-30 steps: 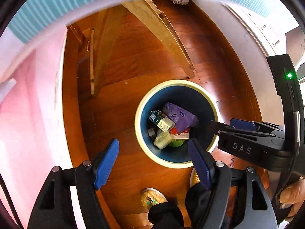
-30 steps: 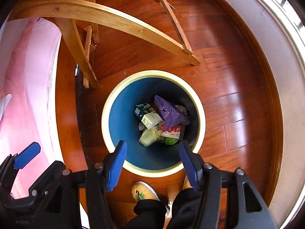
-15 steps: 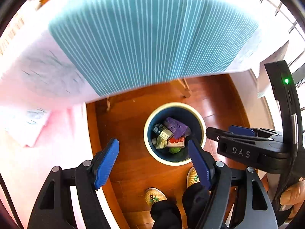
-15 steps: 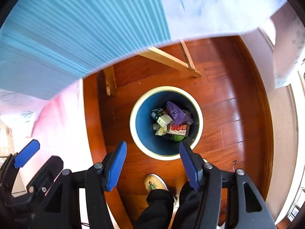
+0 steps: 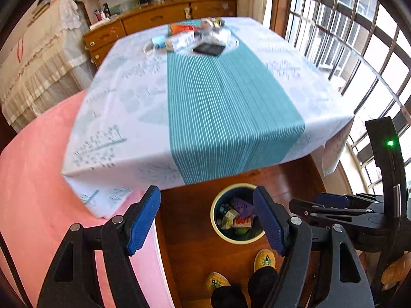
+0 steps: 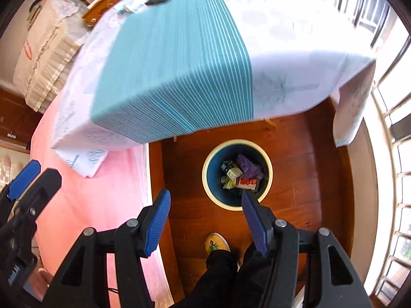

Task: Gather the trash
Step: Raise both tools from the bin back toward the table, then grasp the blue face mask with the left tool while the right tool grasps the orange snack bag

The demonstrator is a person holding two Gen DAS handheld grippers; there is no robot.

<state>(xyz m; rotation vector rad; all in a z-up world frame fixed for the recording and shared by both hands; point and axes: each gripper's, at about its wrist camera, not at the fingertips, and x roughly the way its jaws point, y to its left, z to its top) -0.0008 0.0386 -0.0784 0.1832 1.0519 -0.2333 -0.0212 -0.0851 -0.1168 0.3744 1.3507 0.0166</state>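
We are holding both grippers, left and right, with jaws apart and empty above the bin. More trash is lying at the worktop's far end, so we are judging a long, level reach best.

Beside the round blue cream-rimmed bin on the wooden floor, my way down is open. Above the bin's far side, the white-and-teal clothed desk overhangs; the pink cloth borders the bin's left.
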